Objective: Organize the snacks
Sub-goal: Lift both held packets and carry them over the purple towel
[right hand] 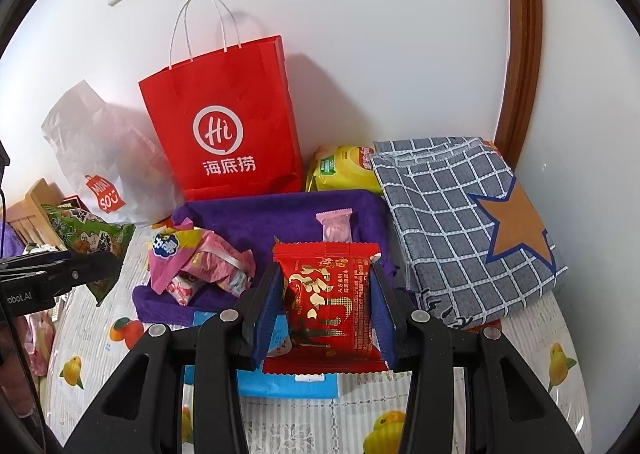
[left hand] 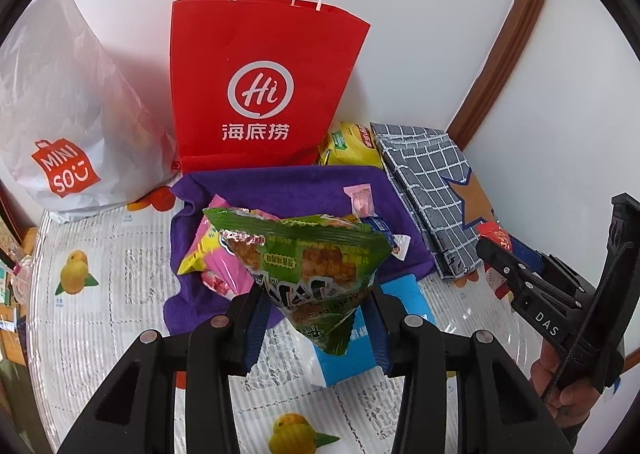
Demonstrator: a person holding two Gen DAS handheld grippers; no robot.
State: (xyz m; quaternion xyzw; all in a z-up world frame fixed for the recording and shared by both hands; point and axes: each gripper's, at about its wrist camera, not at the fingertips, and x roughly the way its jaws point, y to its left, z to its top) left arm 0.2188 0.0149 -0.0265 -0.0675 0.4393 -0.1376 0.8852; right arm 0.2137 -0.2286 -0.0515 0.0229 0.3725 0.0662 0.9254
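My left gripper (left hand: 316, 294) is shut on a green snack bag (left hand: 312, 254), held up above a purple cloth (left hand: 288, 186). My right gripper (right hand: 326, 306) is shut on a flat red snack packet (right hand: 328, 286), gripped by its two sides. In the left wrist view the right gripper (left hand: 500, 258) shows at the right edge with the red packet (left hand: 494, 234). In the right wrist view the left gripper (right hand: 84, 270) and its green bag (right hand: 92, 238) show at the left. On the purple cloth (right hand: 260, 222) lie a pink bag (right hand: 200, 258) and a small pink candy (right hand: 336, 226).
A red paper bag (left hand: 260, 86) and a white Miniso bag (left hand: 68, 126) stand against the back wall. A yellow chip bag (right hand: 344, 170) and a grey checked cloth bag with a star (right hand: 460, 222) lie at the back right. A blue box (right hand: 288, 382) lies under the grippers.
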